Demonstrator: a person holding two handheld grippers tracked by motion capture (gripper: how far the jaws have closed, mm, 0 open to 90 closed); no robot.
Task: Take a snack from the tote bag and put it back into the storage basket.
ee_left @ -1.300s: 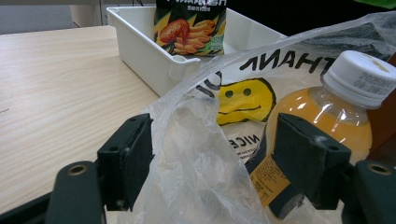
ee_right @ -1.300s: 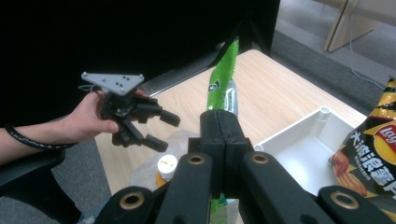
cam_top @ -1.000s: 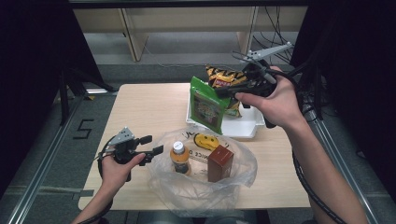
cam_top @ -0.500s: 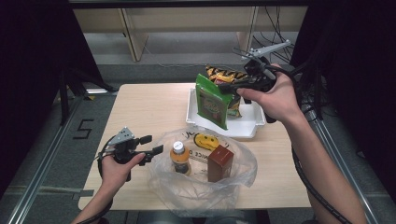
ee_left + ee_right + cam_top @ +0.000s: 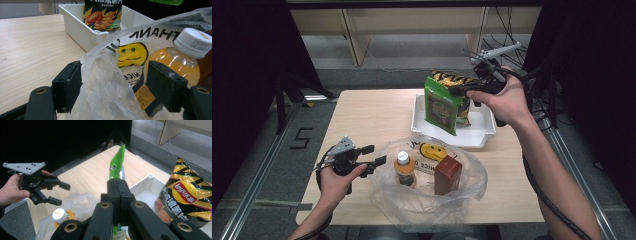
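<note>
Green bag hangs upright over the white tray at the table's far right, its top edge pinched flat between the shut jaws of the right gripper. A yellow chip bag leans in the tray just behind it, close on the far side. Bare tabletop lies open to the left. Nearer, a clear plastic bag holds a juice bottle and a brown box; the left gripper sits with jaws spread wide around that bag's rim.

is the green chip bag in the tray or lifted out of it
Lifted. The right gripper is shut on the top edge of the green chip bag, which hangs above the white plastic tray, its bottom edge clear of the tray floor.
</note>
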